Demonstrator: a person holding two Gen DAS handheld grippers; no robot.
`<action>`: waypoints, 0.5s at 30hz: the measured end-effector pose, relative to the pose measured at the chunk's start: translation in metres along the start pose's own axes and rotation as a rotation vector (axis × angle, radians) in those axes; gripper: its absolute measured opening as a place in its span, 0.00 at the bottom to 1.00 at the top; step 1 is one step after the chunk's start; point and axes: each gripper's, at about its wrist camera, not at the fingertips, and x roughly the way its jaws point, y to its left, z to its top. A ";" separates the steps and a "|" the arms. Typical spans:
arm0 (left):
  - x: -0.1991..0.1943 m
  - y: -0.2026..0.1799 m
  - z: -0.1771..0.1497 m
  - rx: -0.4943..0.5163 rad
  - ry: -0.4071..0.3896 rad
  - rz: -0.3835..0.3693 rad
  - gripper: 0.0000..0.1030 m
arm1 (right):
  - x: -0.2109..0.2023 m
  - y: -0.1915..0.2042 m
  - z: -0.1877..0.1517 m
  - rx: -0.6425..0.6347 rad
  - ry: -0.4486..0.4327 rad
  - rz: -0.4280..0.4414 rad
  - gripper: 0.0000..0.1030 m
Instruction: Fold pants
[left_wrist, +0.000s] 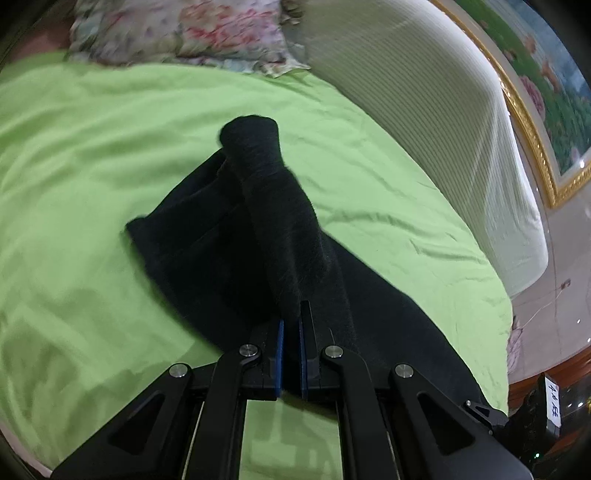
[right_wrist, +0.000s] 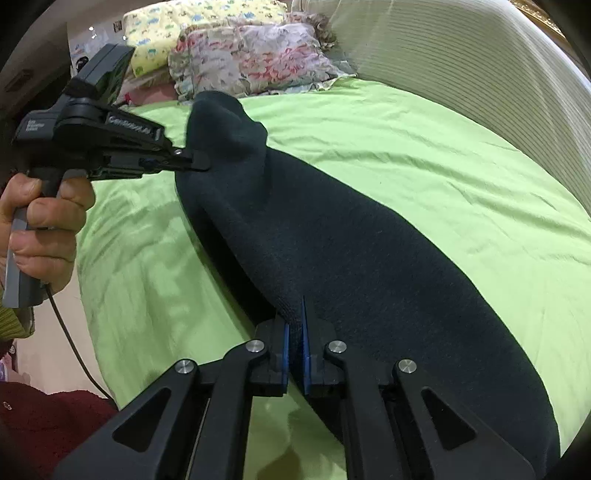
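Black pants (left_wrist: 229, 236) lie on a green bedsheet (left_wrist: 92, 166). In the left wrist view my left gripper (left_wrist: 291, 321) is shut on a raised fold of the black cloth that runs away from the jaws toward a rounded end (left_wrist: 251, 129). In the right wrist view my right gripper (right_wrist: 295, 325) is shut on the near edge of the pants (right_wrist: 351, 258), which stretch up to the left. There the left gripper (right_wrist: 199, 162), held by a hand (right_wrist: 40, 229), pinches the far end of the cloth above the bed.
Floral pillows (right_wrist: 251, 59) and a yellow patterned one (right_wrist: 166, 33) lie at the head of the bed. A white ribbed headboard (left_wrist: 424, 110) curves along the right, with a gold-framed picture (left_wrist: 535, 122) beyond. A cable (right_wrist: 74, 347) hangs from the left gripper's handle. A dark red sleeve (right_wrist: 44, 424) is at lower left.
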 end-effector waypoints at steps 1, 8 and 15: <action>-0.001 0.006 -0.003 -0.007 0.002 -0.002 0.05 | 0.003 0.000 0.002 0.003 0.004 -0.002 0.06; 0.006 0.030 -0.010 -0.042 0.022 -0.014 0.05 | 0.015 0.005 0.004 0.008 0.037 -0.012 0.06; 0.005 0.038 -0.015 -0.042 0.052 -0.027 0.16 | 0.013 0.004 0.001 0.028 0.039 -0.004 0.12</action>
